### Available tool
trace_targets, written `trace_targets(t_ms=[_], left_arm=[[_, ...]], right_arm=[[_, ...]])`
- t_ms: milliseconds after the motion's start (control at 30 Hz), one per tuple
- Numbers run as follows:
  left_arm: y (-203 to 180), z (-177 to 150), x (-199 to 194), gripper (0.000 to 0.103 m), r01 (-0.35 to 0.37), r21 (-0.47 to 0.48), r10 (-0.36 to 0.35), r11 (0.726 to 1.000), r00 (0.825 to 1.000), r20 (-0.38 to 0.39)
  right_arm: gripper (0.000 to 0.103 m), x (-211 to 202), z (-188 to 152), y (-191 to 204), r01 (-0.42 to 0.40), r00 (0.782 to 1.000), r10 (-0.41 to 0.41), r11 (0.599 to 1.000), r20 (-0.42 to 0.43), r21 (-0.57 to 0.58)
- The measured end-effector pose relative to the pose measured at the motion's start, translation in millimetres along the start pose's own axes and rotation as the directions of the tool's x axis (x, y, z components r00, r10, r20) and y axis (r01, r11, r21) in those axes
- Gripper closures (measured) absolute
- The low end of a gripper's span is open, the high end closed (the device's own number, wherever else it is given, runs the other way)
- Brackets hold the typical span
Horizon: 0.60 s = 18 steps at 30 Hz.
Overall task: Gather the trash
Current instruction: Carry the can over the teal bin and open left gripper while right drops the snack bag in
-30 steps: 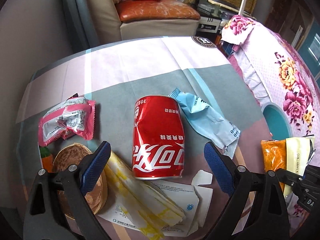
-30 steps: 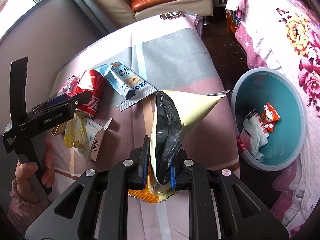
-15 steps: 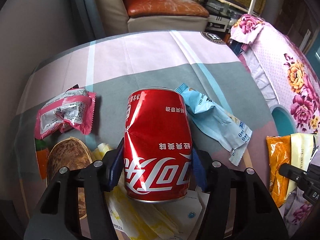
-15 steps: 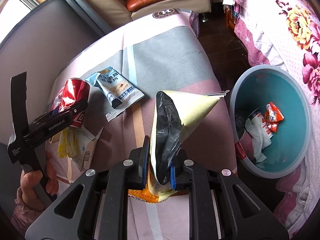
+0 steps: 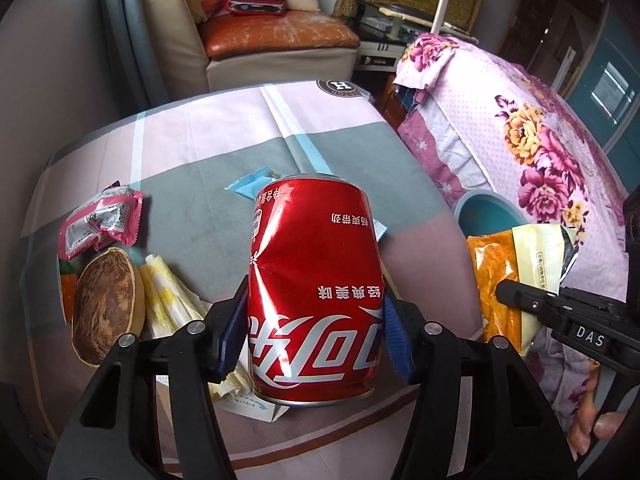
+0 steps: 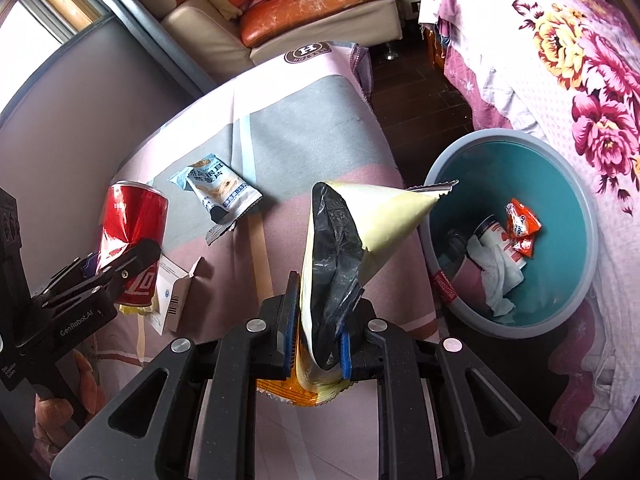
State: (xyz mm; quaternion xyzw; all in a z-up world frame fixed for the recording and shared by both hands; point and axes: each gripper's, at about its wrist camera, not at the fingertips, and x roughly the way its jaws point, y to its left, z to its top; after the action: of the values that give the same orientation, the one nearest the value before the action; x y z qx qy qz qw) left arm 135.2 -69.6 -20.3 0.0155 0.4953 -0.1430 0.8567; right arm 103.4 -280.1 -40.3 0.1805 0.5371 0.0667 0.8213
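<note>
A dented red cola can (image 5: 314, 288) hangs above the cloth-covered table (image 5: 208, 208), and my left gripper (image 5: 314, 332) is shut on its sides; the right wrist view shows the same can (image 6: 132, 236) lifted at the left. My right gripper (image 6: 316, 340) is shut on a torn yellow snack bag (image 6: 360, 224) with a black lining, held up beside the table's right edge. The left wrist view shows that bag (image 5: 516, 276) at the right. A teal bin (image 6: 560, 184) holding some trash stands on the floor to the right of the table.
On the table lie a pink wrapper (image 5: 100, 226), a brown round shell-like piece (image 5: 106, 308), a yellow-white wrapper (image 5: 168, 300), a blue snack packet (image 6: 218, 184) and a small white carton (image 6: 176, 292). A floral-covered bed (image 6: 560, 60) is at the right, a sofa (image 5: 256, 40) beyond.
My left gripper closed on the cola can and lifted it off the table, carrying it rightward. The right gripper shifted with the snack bag toward the bin.
</note>
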Motion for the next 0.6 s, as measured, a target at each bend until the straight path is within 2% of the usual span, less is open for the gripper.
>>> trace_targets(t_ms=[267,600], left_arm=[[-50,-4,-2,0.043,0.031,0.088,-0.03,0.996,1.0,-0.004],[-102,-3,16,0.043,0.041,0.171,-0.034,0.984,0.998,-0.046]], right_arm=[[0.087,-22,-4,-41,0.004,0.999,-0.007,0.997,0.048,0.078],[0.087,-37,-6,-98,0.016,0.994,-0.033,0.986,0.1,0.168]])
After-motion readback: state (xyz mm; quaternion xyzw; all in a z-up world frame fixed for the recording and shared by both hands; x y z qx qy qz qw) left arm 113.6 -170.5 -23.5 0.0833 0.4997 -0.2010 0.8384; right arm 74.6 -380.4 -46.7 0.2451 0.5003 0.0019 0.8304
